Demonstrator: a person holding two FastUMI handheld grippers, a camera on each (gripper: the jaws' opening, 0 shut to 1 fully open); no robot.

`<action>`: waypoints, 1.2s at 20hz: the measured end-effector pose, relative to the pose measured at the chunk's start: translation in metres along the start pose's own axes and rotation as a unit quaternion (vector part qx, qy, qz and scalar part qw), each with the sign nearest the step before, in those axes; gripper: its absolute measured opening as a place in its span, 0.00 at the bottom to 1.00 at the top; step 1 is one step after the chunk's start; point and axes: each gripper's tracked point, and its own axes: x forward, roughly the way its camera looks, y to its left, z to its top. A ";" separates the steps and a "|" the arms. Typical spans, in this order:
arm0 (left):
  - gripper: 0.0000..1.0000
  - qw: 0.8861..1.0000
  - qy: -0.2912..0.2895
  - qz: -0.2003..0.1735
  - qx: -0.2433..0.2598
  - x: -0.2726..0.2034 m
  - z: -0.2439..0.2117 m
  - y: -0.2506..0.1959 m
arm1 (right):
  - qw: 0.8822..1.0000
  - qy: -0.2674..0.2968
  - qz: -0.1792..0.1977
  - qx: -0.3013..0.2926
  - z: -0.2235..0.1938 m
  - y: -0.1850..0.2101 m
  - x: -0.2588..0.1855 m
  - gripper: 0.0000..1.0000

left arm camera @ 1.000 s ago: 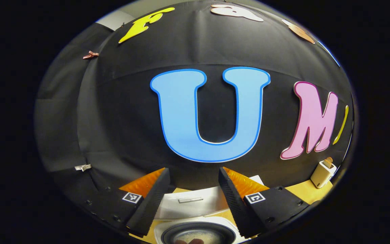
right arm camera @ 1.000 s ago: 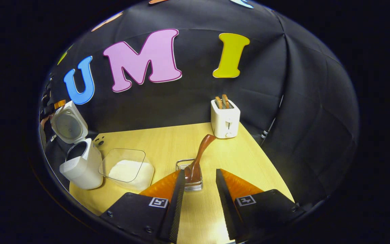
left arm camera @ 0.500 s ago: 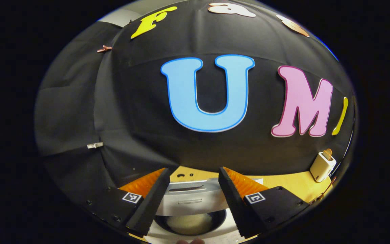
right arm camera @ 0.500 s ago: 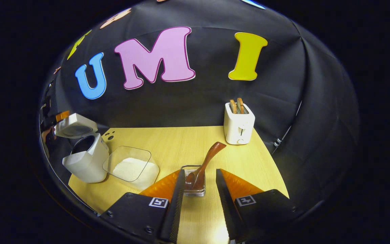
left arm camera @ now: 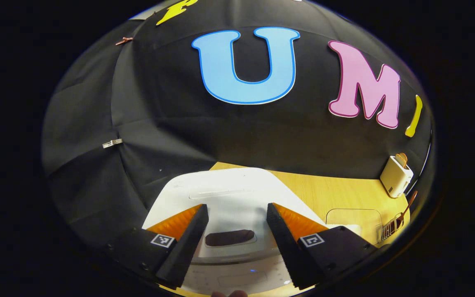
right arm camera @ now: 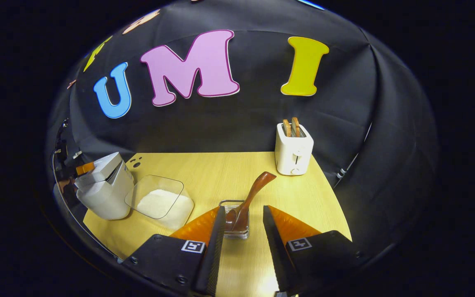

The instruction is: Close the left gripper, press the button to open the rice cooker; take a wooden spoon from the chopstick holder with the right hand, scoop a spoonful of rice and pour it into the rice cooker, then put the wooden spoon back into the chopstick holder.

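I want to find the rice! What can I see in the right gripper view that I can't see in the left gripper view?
Right gripper view: white rice, plain to see in the clear square container, and the open right gripper facing the brown wooden spoon in its clear chopstick holder.
Left gripper view: the white rice cooker lid from above, close up, with a dark oval panel, under the open left gripper.
Both: cooker, spoon, white toaster, light wooden table.

white toaster (right arm camera: pixel 294 154) (two slices in) on wooden table (right arm camera: pixel 221 173).
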 end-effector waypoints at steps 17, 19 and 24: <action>0.97 0.998 -0.006 0.057 -0.015 -0.009 -0.038 -0.004 | 0.999 0.002 0.038 -0.008 0.011 0.002 0.020 0.58; 0.97 0.998 -0.004 0.059 -0.019 -0.011 -0.040 -0.004 | 0.999 0.002 0.042 -0.010 0.010 0.000 0.020 0.58; 0.97 0.999 -0.008 0.042 -0.012 -0.022 -0.044 -0.008 | 0.999 -0.004 0.044 -0.002 0.017 -0.004 0.017 0.58</action>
